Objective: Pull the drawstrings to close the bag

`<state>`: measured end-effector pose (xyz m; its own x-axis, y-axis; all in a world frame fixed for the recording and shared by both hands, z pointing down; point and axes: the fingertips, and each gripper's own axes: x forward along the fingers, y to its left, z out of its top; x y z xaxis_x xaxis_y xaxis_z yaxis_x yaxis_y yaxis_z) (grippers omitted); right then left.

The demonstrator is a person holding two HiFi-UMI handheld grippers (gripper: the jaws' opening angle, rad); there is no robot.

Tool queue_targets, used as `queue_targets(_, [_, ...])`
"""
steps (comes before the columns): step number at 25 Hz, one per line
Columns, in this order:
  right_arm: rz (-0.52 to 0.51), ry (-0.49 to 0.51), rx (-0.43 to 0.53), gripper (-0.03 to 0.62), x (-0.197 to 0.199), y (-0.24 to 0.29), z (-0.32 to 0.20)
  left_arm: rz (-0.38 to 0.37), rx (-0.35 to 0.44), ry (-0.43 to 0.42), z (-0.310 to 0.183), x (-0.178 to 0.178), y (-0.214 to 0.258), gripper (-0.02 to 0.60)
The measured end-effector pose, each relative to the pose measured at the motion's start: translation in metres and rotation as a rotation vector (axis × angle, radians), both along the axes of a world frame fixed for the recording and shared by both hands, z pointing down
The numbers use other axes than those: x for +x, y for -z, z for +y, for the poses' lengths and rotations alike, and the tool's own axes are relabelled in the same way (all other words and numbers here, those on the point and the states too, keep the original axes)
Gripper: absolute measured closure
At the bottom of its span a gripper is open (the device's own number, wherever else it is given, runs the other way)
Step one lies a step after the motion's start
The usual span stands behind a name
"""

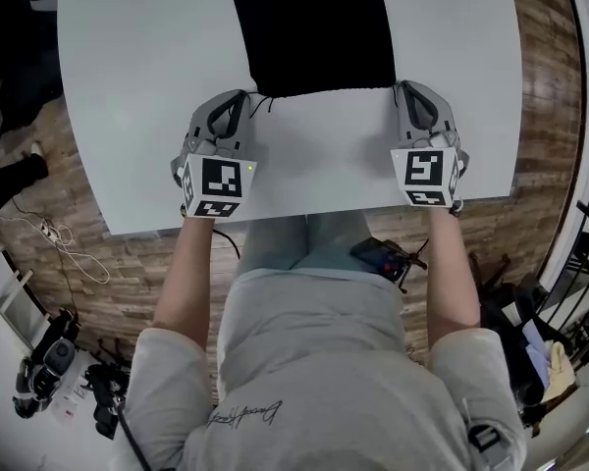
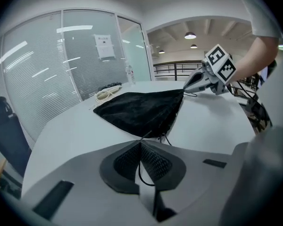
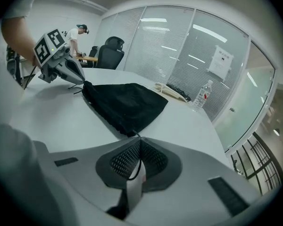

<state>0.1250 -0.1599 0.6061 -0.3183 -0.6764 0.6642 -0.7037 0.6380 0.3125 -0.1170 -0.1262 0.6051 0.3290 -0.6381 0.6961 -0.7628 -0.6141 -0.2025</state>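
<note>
Bag: we see the black bag (image 1: 310, 29) flat on the white table (image 1: 137, 116), upper centre of the head view. It runs off the top edge, and its near, open end lies level with the two gripper tips.

Left gripper: the left gripper (image 1: 246, 97) sits at the bag's lower-left corner. In its own view the jaws are pressed together on the thin black left drawstring (image 2: 139, 171), which runs from the pads to the bag's mouth.

Right gripper: the right gripper (image 1: 401, 88) sits at the lower-right corner. Its jaws are closed tight, pinching the right drawstring (image 3: 138, 166).

Bag edges: in the left gripper view the mouth edge stretches from our pads up to the other gripper, upper right. In the right gripper view the same edge runs to the upper left.

Table's near edge: it crosses the head view just below both marker cubes, close in front of the person's body.

Table's side edges: well apart from the bag on either side, with wooden floor (image 1: 128, 273) beyond.

Open room: we have bare tabletop left and right of the bag, and a bare strip between its mouth and the near edge.

Far end: a water bottle (image 3: 203, 94) and some cables (image 3: 173, 92) lie past the bag, near the glass wall (image 3: 188, 46).
</note>
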Motion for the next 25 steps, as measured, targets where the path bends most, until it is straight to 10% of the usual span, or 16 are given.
queue_targets(25, [-0.067,-0.017,0.084,0.571,0.004,0.106,0.029,0.14,0.12,0.049,0.015,-0.006,0.115,0.571])
